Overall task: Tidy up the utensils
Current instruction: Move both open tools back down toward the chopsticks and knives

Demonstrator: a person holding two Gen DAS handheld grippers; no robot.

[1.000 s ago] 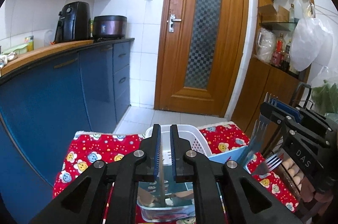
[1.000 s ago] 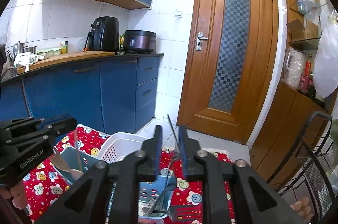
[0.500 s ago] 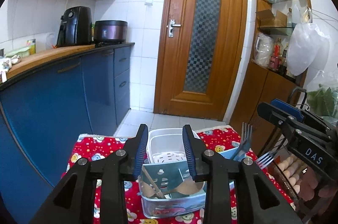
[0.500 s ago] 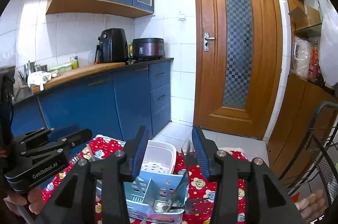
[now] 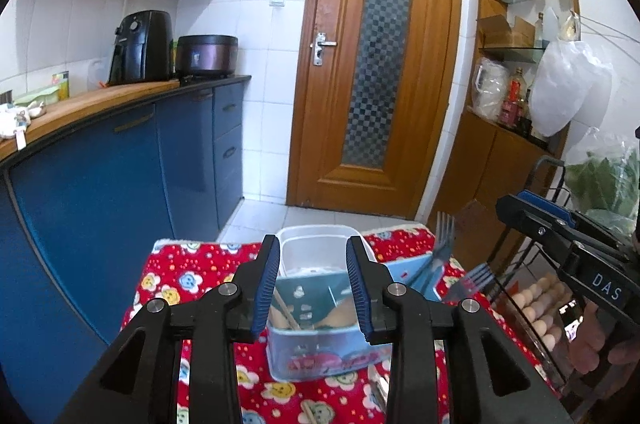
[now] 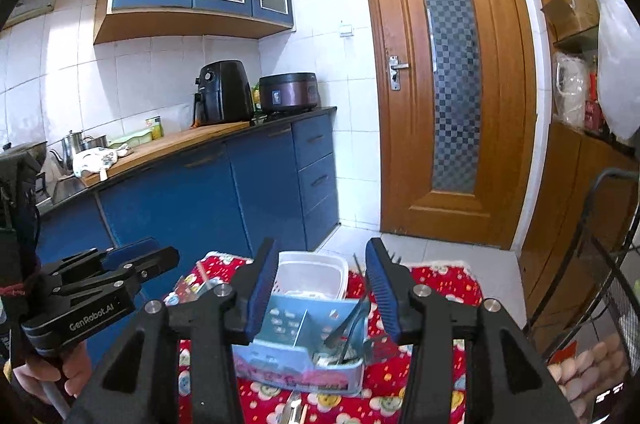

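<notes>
A light blue utensil organizer [image 5: 320,348] stands on the red patterned cloth [image 5: 192,272], with a white basket [image 5: 310,244] just behind it. Wooden spoons [image 5: 344,312] and a chopstick lie in its left compartment, and forks [image 5: 440,252] lean in its right one. My left gripper [image 5: 313,264] hangs open above and in front of the organizer with nothing between its fingers. My right gripper [image 6: 323,264] is open too, empty, in front of the organizer [image 6: 296,344] and its forks [image 6: 352,320]. Each gripper shows in the other's view, the right gripper [image 5: 520,206] and the left gripper [image 6: 160,254].
Loose utensils [image 6: 294,408] lie on the cloth near its front edge. A wire rack holding eggs [image 5: 532,308] stands close on the right. Blue cabinets [image 5: 100,204] run along the left, and a wooden door [image 5: 372,64] is straight ahead.
Both grippers were shut on thin utensil handles over the organizer. Both have opened, left the utensils in it, and drawn back and up.
</notes>
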